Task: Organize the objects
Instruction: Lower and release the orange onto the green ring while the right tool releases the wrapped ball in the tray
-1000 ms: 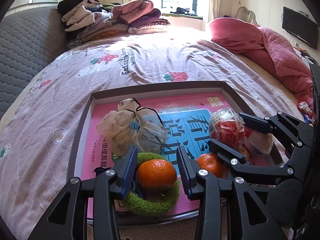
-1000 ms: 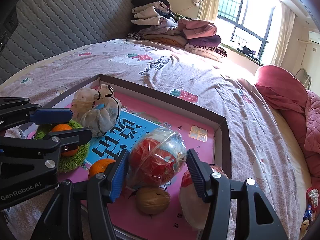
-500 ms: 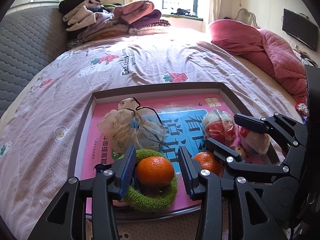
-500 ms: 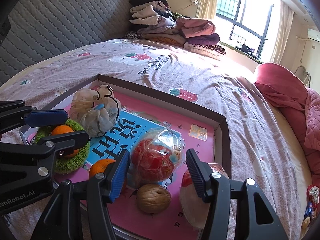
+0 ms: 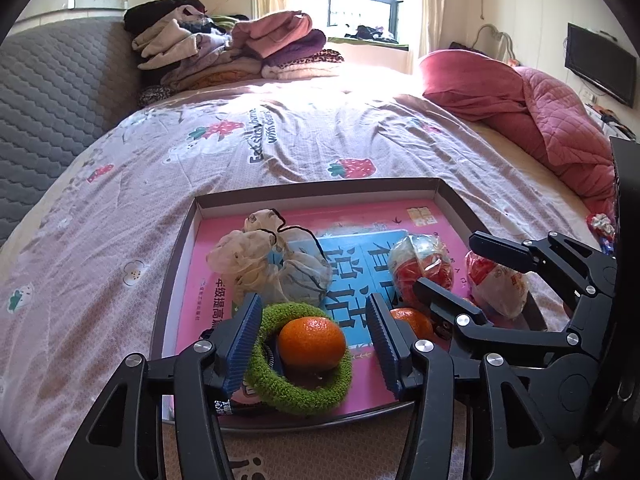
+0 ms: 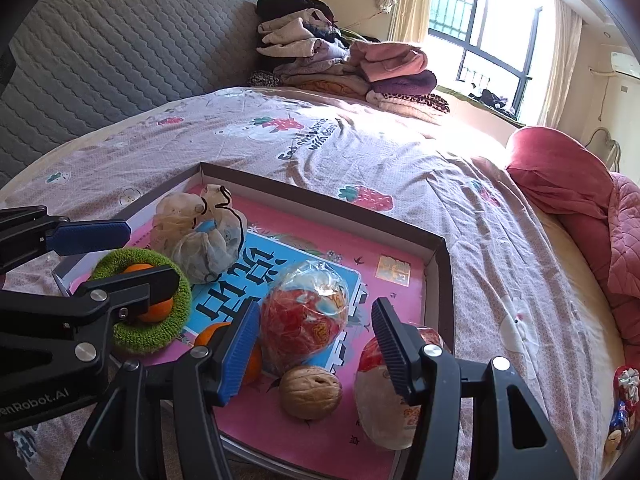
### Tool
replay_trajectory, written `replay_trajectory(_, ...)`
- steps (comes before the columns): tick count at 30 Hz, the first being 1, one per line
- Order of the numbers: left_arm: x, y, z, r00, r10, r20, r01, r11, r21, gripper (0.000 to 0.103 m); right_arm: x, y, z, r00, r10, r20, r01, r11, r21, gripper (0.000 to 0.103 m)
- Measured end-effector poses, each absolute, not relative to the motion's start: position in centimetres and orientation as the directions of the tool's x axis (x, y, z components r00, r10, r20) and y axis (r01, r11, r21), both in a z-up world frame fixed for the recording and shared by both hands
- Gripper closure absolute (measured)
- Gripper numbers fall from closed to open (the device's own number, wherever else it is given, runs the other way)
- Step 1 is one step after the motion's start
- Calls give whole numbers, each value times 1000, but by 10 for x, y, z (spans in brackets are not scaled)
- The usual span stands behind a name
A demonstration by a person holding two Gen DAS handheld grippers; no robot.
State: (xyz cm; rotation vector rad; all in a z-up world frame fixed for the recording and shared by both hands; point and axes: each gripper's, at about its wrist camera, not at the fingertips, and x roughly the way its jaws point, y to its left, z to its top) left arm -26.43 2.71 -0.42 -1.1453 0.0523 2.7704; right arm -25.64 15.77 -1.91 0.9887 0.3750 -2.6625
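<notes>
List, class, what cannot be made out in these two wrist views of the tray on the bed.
- Second orange tangerine: left view, partly behind the right tongs; right view, behind a blue pad.
- Brown walnut: hidden in the left view.
- Pink printed tray liner: text partly covered by objects.
- White-and-red snack packet: label too small to read.

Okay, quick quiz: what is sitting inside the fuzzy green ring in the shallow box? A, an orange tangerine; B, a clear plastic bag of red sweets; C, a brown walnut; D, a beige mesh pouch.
A: the orange tangerine rests in the hollow of the fuzzy green ring.
</notes>
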Motion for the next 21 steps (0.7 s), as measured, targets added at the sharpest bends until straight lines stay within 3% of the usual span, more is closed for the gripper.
replay_trajectory(21, -244, 19, 24, -729, 103, -677, -118, -993, -23, 37, -238, 170, 8, -739, -219, -638, 312, -949, -36, 45)
